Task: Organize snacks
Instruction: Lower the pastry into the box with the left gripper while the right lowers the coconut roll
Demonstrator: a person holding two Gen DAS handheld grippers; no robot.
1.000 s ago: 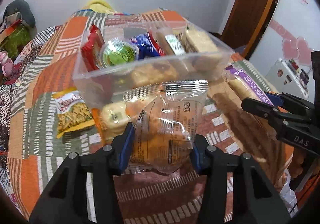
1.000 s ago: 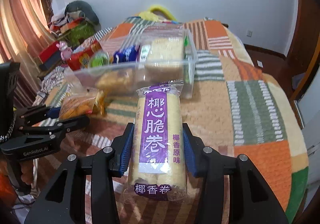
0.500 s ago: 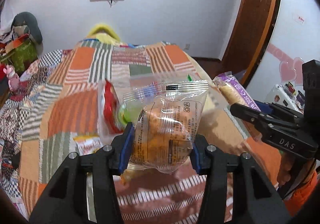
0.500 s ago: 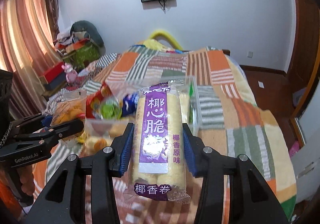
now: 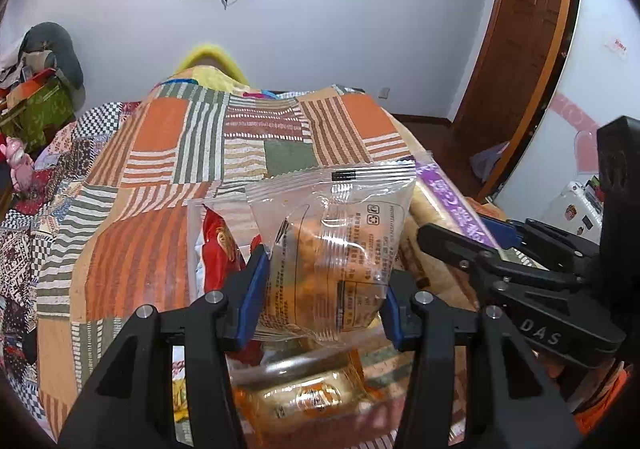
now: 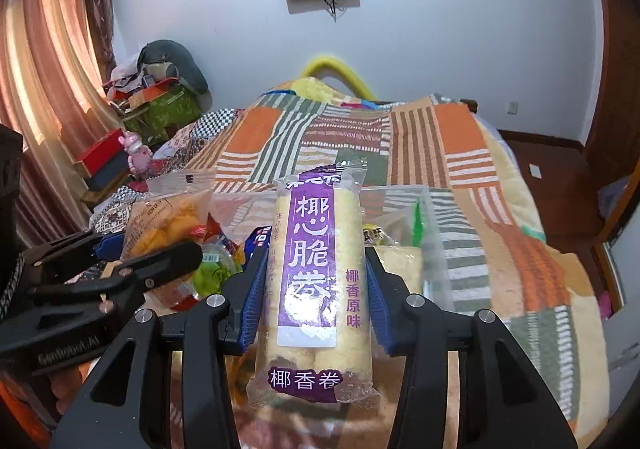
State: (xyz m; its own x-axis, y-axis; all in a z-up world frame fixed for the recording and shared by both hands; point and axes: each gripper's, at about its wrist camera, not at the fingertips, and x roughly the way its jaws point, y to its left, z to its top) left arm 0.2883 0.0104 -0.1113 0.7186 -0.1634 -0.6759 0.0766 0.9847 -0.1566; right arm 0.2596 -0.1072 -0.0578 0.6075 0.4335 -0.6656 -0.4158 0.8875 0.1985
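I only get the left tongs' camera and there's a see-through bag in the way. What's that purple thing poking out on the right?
Observer: A purple-labelled roll pack, clamped upright in the right tongs.
Operator: Is there anything green in the box? I can't see.
Observer: Yes, a round green-lidded cup sits in the clear box, behind the left tongs' arm.
Operator: What's by the window?
Observer: Striped curtains, with a pink toy figure nearby.
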